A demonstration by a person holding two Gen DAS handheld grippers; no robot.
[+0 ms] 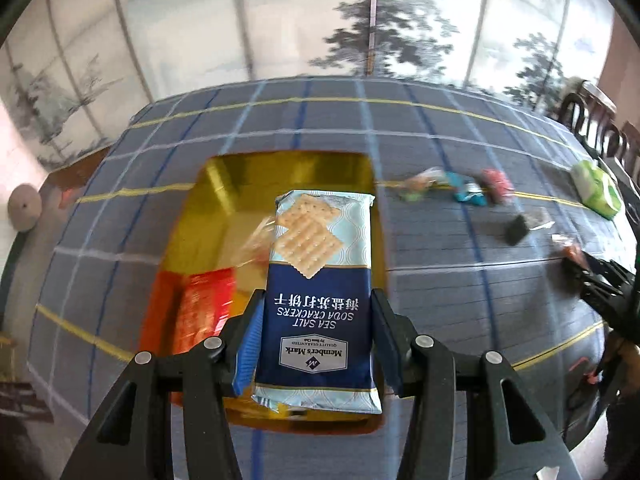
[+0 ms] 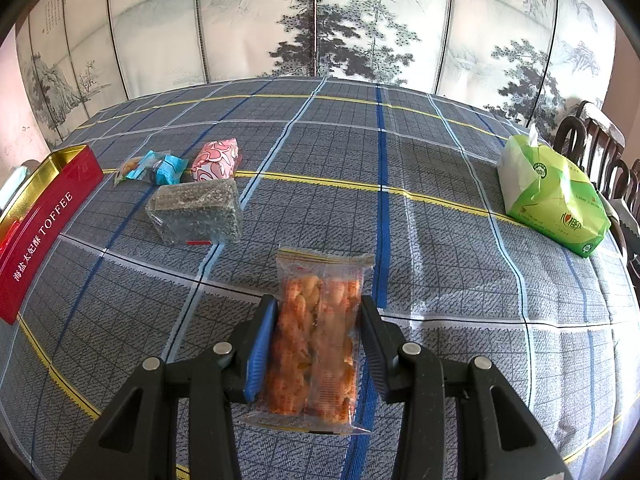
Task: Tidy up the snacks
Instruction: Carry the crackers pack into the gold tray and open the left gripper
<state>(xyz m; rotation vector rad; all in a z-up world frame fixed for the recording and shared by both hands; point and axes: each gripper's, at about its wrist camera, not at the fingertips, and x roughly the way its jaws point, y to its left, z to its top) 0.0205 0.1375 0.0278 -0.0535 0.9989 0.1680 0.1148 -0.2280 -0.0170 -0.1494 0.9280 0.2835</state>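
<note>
**Crackers over the tin, a second packet waiting**

The left gripper (image 1: 316,312) has its jaws clamped on the sides of a blue pack of sea salt soda crackers (image 1: 320,280), held up over the open toffee tin (image 1: 256,178). The tin's gold inside shows, with a red packet (image 1: 204,312) already lying in its near left part. The picture there is smeared, so just how high the pack hangs above the tin I cannot tell.

The right gripper (image 2: 318,344) is narrow and pinches a clear packet of orange snacks (image 2: 316,340), low over the plaid tablecloth (image 2: 440,208). Further off lie a dark sesame bar (image 2: 196,212), a pink wrapped sweet (image 2: 216,160) and small teal sweets (image 2: 164,170), all near the tin's red wall. A green tissue pack (image 2: 552,200) sits well apart on the right.

To do this well, I would bring the cracker pack down flat into the free gold space beside the red packet, long side along the wall, and loosen the jaws only once it rests. Dropped from height, the crackers could break.
</note>
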